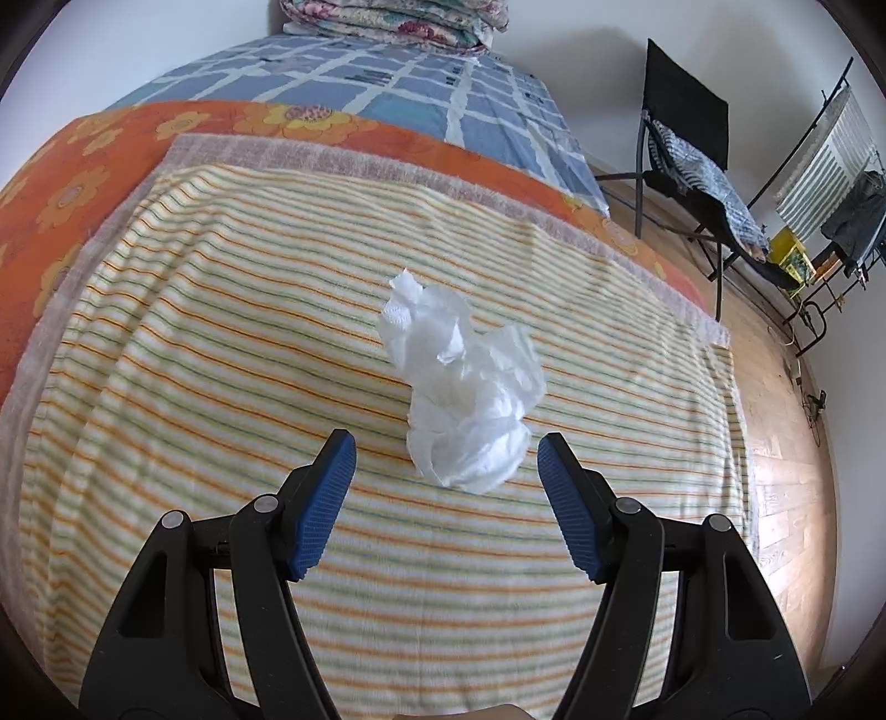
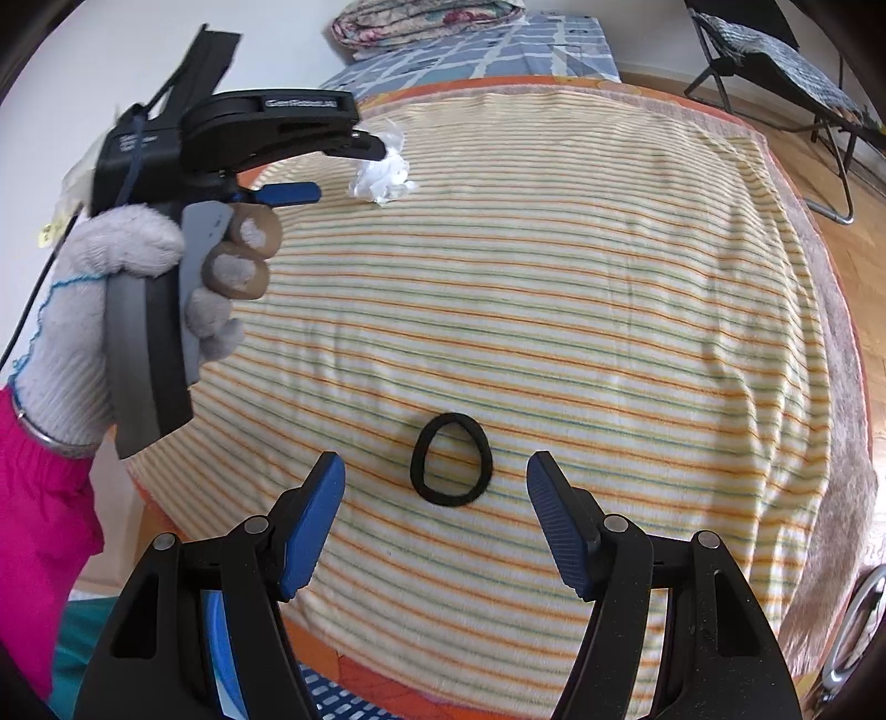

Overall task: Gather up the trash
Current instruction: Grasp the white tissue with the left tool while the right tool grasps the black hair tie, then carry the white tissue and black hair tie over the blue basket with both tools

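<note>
Crumpled white tissue lies loose on the striped blanket covering the bed, just beyond and between the spread, empty pads of the left gripper; step in hand looks like the approach, grasp not yet made. Next move: lower, centre on the wad, clench. Right gripper, also spread and empty, hangs over a black hair tie nearer the blanket's near edge.

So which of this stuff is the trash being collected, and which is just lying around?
Job:
crumpled white tissue
black elastic hair band
open left gripper
open right gripper

Lying about:
striped blanket
folded floral quilts
black folding chair
</note>
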A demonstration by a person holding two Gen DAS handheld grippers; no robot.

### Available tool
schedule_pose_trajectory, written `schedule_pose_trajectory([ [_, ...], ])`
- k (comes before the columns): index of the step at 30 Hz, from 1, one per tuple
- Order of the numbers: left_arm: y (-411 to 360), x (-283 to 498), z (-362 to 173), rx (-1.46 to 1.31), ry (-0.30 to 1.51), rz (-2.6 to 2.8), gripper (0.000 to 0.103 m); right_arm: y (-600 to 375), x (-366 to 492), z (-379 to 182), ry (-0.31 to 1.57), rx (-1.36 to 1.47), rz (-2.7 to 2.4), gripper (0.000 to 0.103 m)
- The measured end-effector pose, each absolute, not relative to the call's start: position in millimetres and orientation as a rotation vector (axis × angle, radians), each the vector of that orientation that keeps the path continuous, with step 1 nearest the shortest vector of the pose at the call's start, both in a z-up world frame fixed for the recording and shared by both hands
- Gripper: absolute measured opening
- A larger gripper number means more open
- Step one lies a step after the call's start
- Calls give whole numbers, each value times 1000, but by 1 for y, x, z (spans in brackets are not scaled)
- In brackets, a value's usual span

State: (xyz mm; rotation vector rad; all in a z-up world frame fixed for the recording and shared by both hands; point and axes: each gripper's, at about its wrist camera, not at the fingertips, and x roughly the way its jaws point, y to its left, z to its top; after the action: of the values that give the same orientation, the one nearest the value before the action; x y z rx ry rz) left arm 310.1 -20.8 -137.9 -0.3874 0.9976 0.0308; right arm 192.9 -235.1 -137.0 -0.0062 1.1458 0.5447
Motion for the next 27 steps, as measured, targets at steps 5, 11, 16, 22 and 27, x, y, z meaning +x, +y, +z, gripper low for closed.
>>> schedule_pose_trajectory([
  [5,-20,317,-157,-379,1027,30,70,-223,197,-148,1158,-55,544,68],
  [11,-24,318,-156,-341,1013,20,53,-214,198,-152,1138,-149,524,61],
  [16,-26,317,-155,-304,1014,11,33,-208,193,-153,1119,-234,494,36],
  [22,-24,312,-146,-296,1001,6,31,-212,191,-149,1117,-214,510,8],
  [27,-18,305,-134,-288,987,5,31,-214,189,-142,1097,-199,509,7],
])
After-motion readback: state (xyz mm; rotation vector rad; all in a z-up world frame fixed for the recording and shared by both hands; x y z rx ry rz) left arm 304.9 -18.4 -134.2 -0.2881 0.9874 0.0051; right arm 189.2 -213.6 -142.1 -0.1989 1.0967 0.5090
